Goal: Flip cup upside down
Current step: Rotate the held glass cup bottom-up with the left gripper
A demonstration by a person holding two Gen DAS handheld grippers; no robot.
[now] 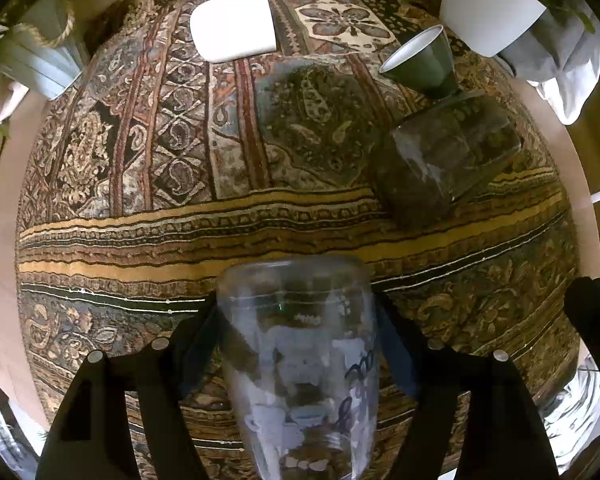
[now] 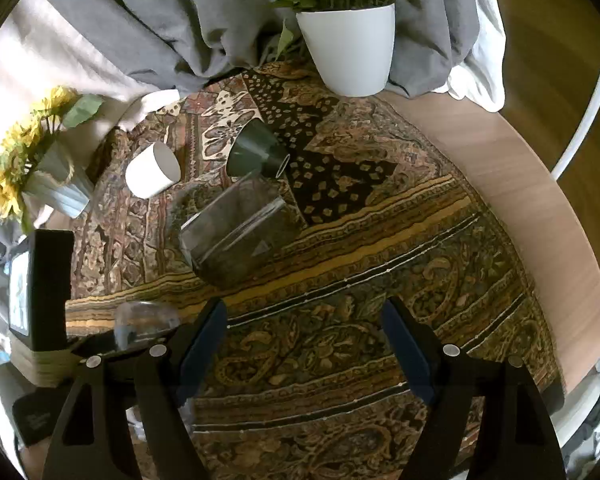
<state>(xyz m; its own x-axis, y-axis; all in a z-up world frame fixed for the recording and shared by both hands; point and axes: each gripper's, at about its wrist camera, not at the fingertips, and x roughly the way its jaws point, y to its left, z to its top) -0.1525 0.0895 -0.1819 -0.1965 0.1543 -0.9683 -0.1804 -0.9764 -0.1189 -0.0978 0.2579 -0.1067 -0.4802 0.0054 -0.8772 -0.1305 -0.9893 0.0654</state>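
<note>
My left gripper (image 1: 298, 328) is shut on a clear printed glass cup (image 1: 300, 344), held above the patterned cloth with its closed base pointing away from the camera. Part of that cup also shows at the left of the right wrist view (image 2: 146, 320). My right gripper (image 2: 302, 340) is open and empty above the cloth. A second clear glass (image 1: 448, 156) (image 2: 236, 236) lies on its side mid-table. A dark green cup (image 1: 422, 60) (image 2: 256, 150) and a white cup (image 1: 234, 24) (image 2: 152, 170) stand upside down farther back.
A patterned cloth (image 2: 360, 280) covers a round wooden table (image 2: 540, 200). A white plant pot (image 1: 488, 4) (image 2: 350, 48) stands at the back. A vase of yellow flowers (image 2: 52, 184) is at the left. Grey and white fabric (image 2: 160, 20) lies behind.
</note>
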